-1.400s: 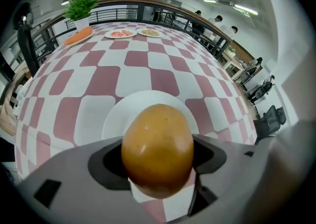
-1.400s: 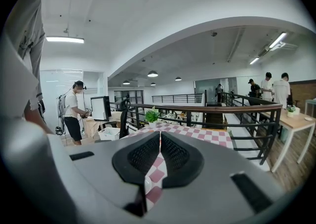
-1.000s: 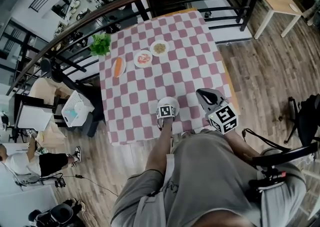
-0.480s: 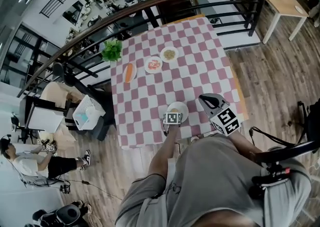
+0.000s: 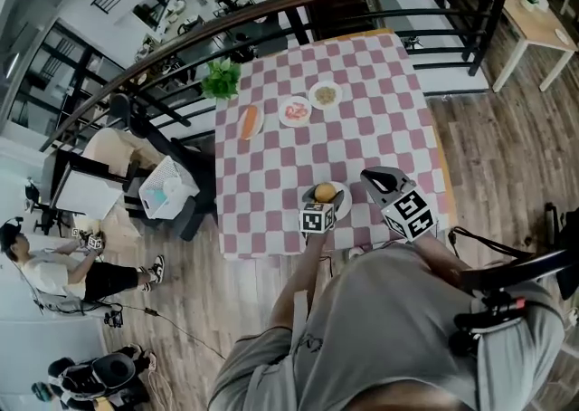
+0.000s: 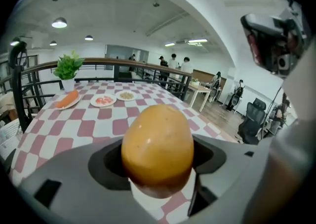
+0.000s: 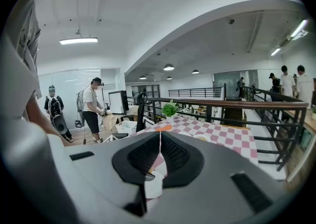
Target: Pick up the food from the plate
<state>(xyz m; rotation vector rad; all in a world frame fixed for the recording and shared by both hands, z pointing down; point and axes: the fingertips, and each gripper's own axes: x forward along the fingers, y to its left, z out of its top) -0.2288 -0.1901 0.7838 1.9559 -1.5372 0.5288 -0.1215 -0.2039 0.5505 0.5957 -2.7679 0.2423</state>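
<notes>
A round orange-yellow food [image 6: 157, 149] fills the gap between my left gripper's [image 6: 157, 168] jaws, which are shut on it. In the head view the same food [image 5: 325, 192] sits just over a white plate [image 5: 342, 205] near the table's front edge, with the left gripper [image 5: 318, 205] reaching in from the person's side. My right gripper [image 5: 373, 179] hovers just right of the plate. In the right gripper view its jaws [image 7: 159, 154] meet at a thin slit with nothing between them.
The pink-checked table [image 5: 362, 142] has a carrot on a plate [image 5: 249, 120], two more plates of food [image 5: 296, 111] [image 5: 325, 94] and a potted plant [image 5: 222, 80] at its far end. A black railing [image 5: 271, 11] runs behind. A person [image 5: 54, 269] sits on the floor to the left.
The left gripper's cube has drawn back slightly toward the person, and the orange-yellow food now shows over the white plate. The right gripper stays beside the plate.
</notes>
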